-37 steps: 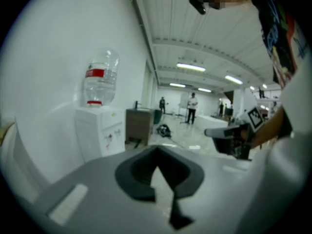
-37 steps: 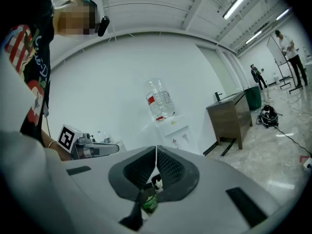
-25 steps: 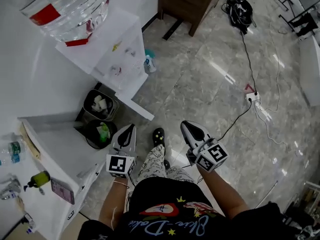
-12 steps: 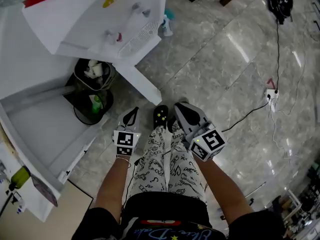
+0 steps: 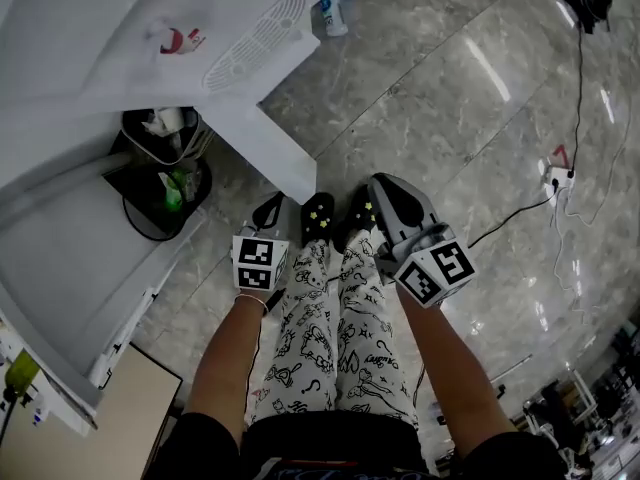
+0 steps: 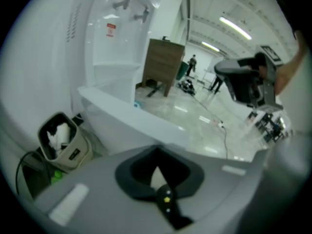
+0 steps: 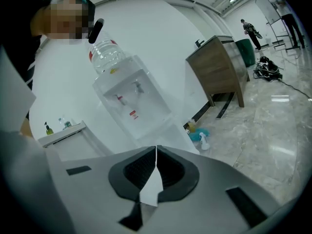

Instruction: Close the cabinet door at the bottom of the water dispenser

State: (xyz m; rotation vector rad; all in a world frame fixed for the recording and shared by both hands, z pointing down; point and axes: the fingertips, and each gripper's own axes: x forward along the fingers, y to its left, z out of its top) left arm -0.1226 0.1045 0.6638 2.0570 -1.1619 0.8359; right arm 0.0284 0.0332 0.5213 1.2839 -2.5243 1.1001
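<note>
The white water dispenser (image 5: 150,28) stands at the upper left of the head view. Its bottom cabinet door (image 5: 275,148) stands swung open, jutting out over the floor. My left gripper (image 5: 270,206) is shut and empty, just below and left of the door's free end. My right gripper (image 5: 385,190) is also shut and empty, to the right of that end. In the left gripper view (image 6: 156,150) the open door (image 6: 131,118) crosses right ahead under the dispenser (image 6: 119,28). The right gripper view (image 7: 156,147) shows the dispenser (image 7: 131,106) with its bottle (image 7: 105,52) farther off.
Two waste bins (image 5: 160,133) sit between the dispenser and a white counter (image 5: 70,258) on the left. A spray bottle (image 5: 333,13) lies beyond the dispenser. A power strip (image 5: 557,178) with cables is on the marble floor at right. The person's shoes (image 5: 318,213) are between the grippers.
The head view has dropped and closed in on the dispenser's base. Both grippers, still shut, now sit near the open door's free end.
</note>
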